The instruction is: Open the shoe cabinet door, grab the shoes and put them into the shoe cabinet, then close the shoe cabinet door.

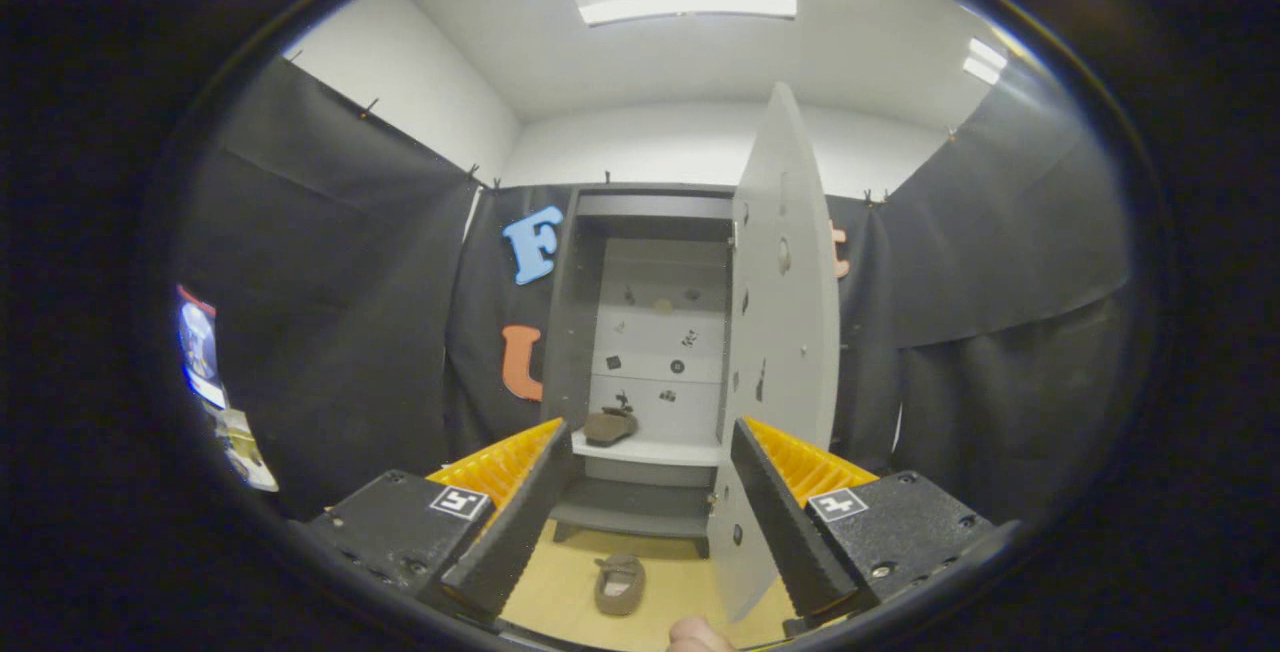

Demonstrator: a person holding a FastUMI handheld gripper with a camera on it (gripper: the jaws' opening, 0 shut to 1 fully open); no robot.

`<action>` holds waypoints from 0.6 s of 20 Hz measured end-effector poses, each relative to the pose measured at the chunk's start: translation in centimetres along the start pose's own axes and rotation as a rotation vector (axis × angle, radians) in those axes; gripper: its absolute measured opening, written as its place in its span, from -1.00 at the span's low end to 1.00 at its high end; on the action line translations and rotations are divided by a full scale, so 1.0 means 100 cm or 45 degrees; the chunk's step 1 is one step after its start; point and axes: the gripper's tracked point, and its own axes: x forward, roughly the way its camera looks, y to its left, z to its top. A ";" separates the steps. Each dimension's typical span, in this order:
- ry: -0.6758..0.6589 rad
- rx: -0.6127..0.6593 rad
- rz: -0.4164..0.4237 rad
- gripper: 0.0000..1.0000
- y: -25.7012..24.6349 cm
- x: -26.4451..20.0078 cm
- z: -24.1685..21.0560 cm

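With door (pixel 785 312) swung open and one shoe (pixel 610 426) shelved in cabinet (pixel 655 207) beyond fingers, loading step half done. Gripper (pixel 640 522) spread, empty. Second shoe (pixel 620 584) on floor between fingers; next: descend, clamp.

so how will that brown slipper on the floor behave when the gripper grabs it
The brown soft-looking slipper lies flat on the wooden floor between the open gripper fingers. It probably squashes and flops when pinched. Likely light. Its flat sole suggests it won't roll.

brown shoes (pixel 620 584), white door (pixel 785 332) (dark-speckled), grey cabinet (pixel 565 332)
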 end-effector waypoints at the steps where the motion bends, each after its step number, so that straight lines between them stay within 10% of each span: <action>1: 0.014 0.012 0.016 1.00 0.007 0.007 -0.009; 12: 0.227 0.127 0.071 1.00 0.039 0.097 -0.151</action>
